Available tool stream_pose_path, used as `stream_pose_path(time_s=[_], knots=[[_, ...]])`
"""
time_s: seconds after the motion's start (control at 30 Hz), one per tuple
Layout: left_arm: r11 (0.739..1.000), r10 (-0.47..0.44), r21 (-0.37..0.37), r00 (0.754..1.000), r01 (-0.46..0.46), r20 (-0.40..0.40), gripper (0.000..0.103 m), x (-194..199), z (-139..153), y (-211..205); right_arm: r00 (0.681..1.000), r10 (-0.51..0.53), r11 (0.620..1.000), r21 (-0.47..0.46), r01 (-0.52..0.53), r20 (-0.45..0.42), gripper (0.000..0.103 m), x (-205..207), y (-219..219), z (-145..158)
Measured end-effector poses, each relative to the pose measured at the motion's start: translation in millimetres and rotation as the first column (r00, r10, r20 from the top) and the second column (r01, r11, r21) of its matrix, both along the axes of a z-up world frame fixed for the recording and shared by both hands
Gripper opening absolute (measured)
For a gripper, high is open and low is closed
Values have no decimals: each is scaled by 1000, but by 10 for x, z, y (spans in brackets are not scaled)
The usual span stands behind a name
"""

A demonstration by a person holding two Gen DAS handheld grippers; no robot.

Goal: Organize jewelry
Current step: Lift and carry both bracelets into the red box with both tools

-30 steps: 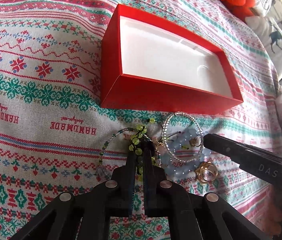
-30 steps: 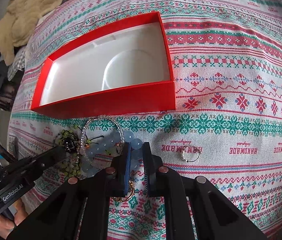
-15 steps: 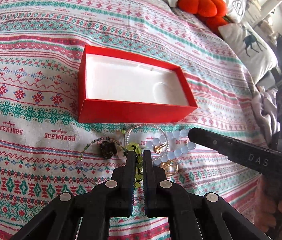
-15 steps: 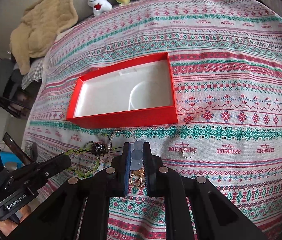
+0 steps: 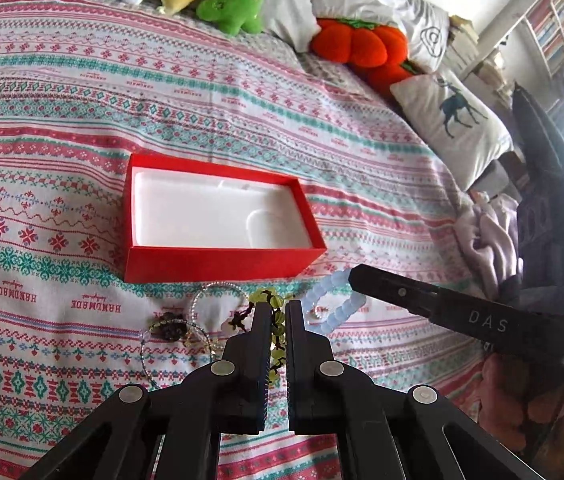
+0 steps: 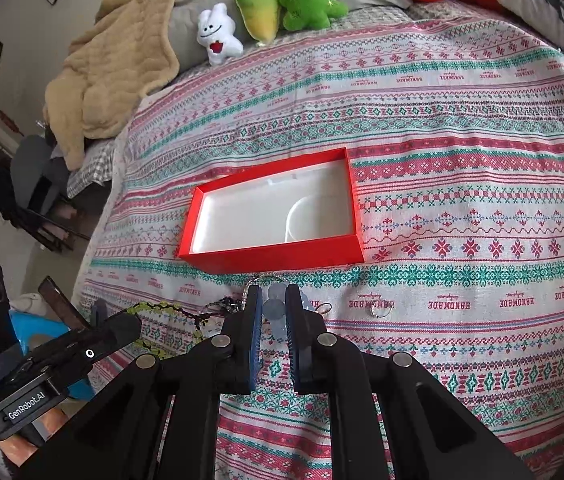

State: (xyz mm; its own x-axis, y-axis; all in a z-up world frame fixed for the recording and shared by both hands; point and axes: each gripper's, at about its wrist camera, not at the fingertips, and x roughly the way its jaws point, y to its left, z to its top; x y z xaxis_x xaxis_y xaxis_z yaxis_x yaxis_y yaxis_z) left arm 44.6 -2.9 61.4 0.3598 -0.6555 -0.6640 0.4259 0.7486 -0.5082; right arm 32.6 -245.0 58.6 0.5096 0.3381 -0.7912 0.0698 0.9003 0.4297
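Bed [image 5: 322, 92]: its patterned cover is your work surface, so loose pieces lie flat and easy to see.
Box [image 5: 218, 258]: it sits open-topped just beyond the jewelry, white liner bare, ready to take what you carry.
Left gripper [image 5: 278, 314]: you have it clamped on the green strand [image 5: 273, 300], lifted so it untangles from the pile.
Right gripper [image 6: 273, 300]: you hold it pinched on the blue bracelet [image 5: 332, 304], raised clear likewise.
Ring [image 6: 380, 311]: it lies apart on the cover, unpicked.
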Motion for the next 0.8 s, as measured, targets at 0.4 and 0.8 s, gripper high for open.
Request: stream_pose_path(time_s=[0.4, 0.8], knots=[[999, 42, -9, 999, -41, 32, 1, 187, 110, -44, 998, -29, 999, 30, 27, 56, 12, 58, -58, 184], [992, 101, -79, 992, -96, 72, 1, 671, 113, -322, 985, -72, 995, 79, 60, 158, 12, 446, -43, 356]])
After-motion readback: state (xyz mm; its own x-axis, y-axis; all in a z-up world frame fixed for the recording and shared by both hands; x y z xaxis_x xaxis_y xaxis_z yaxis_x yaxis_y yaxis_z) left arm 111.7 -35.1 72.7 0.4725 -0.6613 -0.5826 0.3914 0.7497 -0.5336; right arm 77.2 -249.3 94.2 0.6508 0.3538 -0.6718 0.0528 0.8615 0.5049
